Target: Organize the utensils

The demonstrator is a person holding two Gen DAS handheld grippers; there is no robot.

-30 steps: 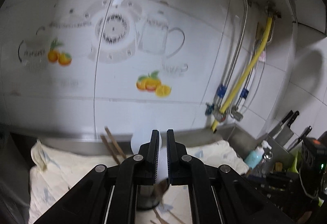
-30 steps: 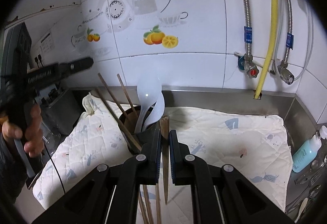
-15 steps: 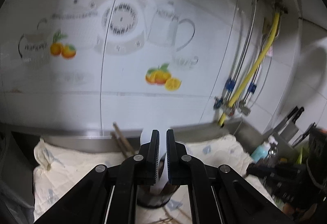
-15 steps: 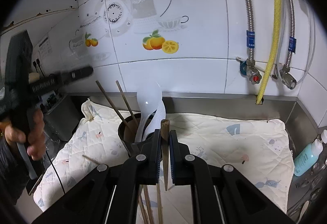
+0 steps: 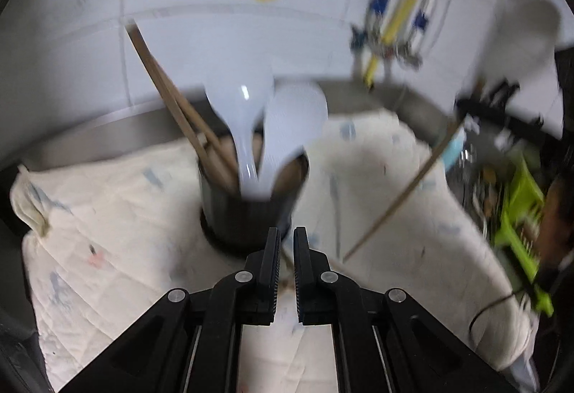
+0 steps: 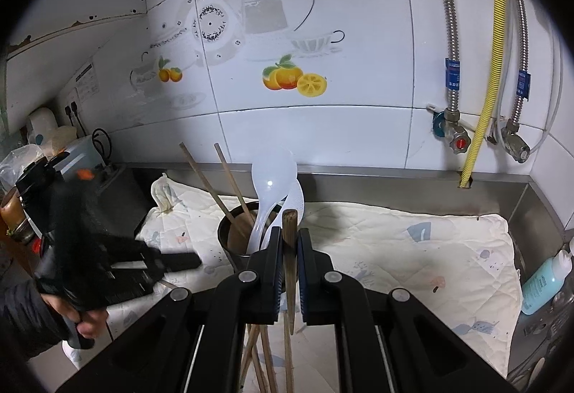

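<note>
Nearest, the right gripper (image 6: 288,242) pinches a single chopstick (image 6: 289,249) upright, thick end up, likely so it can drop tip-first into the dark holder (image 6: 235,235) just ahead. More chopsticks (image 6: 267,357) lie loose on the quilted cloth (image 6: 412,249) below. The left gripper (image 5: 286,246), jaws nearly together on nothing, hangs just before the holder. Two white spoons (image 6: 272,185) and leaning chopsticks crowd its left side; the right rim looks freer. Beyond stands the tiled wall (image 6: 358,52).

Just ahead of my right gripper (image 6: 288,238) stands the dark utensil cup (image 6: 233,235), upright, holding two white spoons (image 6: 272,177) and two leaning chopsticks (image 6: 211,185). Between my right fingers, one brown chopstick (image 6: 289,249) stands upright.
</note>
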